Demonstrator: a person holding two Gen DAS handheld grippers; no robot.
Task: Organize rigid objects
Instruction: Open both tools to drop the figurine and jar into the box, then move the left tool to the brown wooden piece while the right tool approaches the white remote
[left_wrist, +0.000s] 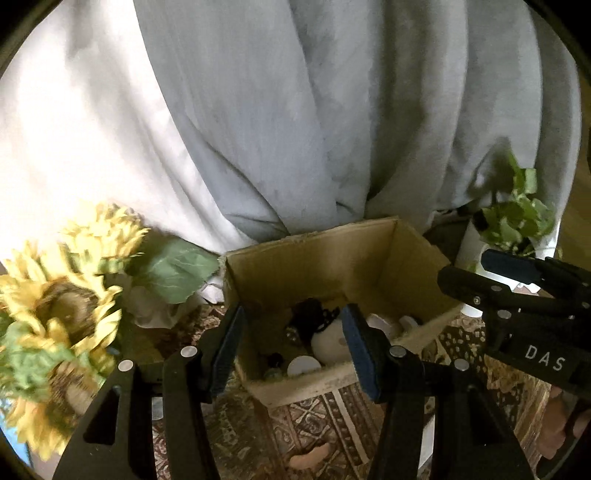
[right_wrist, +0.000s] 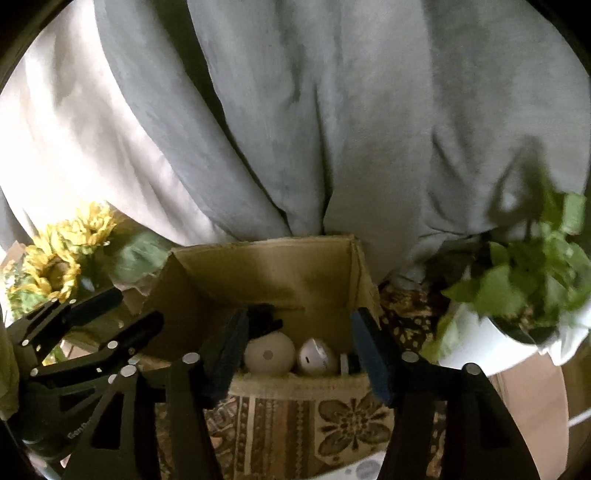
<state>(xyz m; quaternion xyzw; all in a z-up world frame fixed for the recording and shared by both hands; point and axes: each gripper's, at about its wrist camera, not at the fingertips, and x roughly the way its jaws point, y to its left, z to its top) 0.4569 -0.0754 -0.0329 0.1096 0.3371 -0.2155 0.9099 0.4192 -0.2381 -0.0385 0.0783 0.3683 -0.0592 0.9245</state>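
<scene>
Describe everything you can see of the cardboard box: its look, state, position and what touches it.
The cardboard box is plain brown, worn, with its top open and flaps standing up. It sits upright on a patterned rug, against hanging grey curtains, between sunflowers and a potted plant. Inside lie small items: a round white ball-like object, a white domed one and something black. Neither claw touches it.

Your left tongs (left_wrist: 291, 354) are matte black with 2 blue-padded fingers (left_wrist: 360, 354), silver round screws, and "DAS" in white on your right tongs (left_wrist: 491, 275).
</scene>
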